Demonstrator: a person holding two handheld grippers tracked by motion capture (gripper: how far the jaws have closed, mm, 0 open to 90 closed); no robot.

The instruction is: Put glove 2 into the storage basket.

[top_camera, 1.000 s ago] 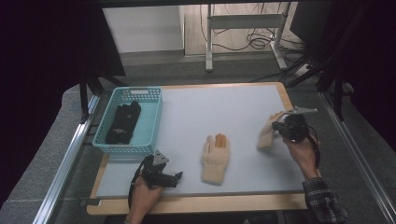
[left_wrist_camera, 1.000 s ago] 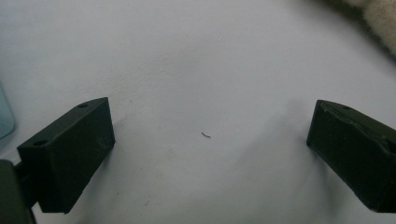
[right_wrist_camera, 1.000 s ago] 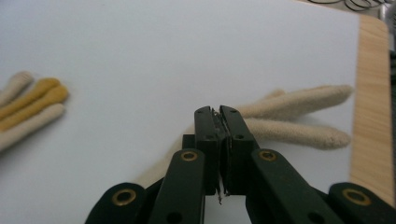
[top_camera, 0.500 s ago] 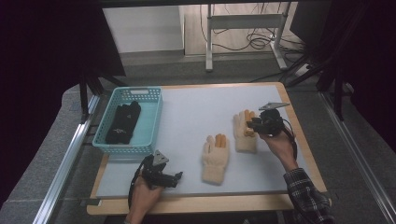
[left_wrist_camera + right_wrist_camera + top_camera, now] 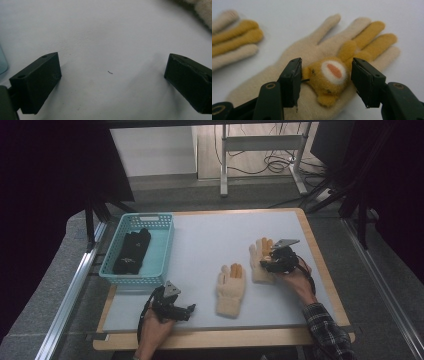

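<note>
we see right gripper (image 5: 325, 82) low over cream glove (image 5: 317, 75) on white table (image 5: 200, 240), jaws spread either side of its orange bear patch, not yet pinching. second cream glove (image 5: 230, 290) lies flat just beside it, mid-table. left gripper (image 5: 172, 307) rests near front edge, jaws wide apart on bare surface. black gloves (image 5: 131, 251) sit in teal basket (image 5: 165, 245). we judge glove soft, light, floppy (knit bunches readily); take hold at cuff or palm fabric, not fingers.

The table's (image 5: 200, 235) centre and far half lie bare, giving open passage. Obstacles: the teal basket (image 5: 162, 250) at the left edge, and two cream gloves, one mid-front (image 5: 230, 290), one (image 5: 257, 262) just right of it.
</note>
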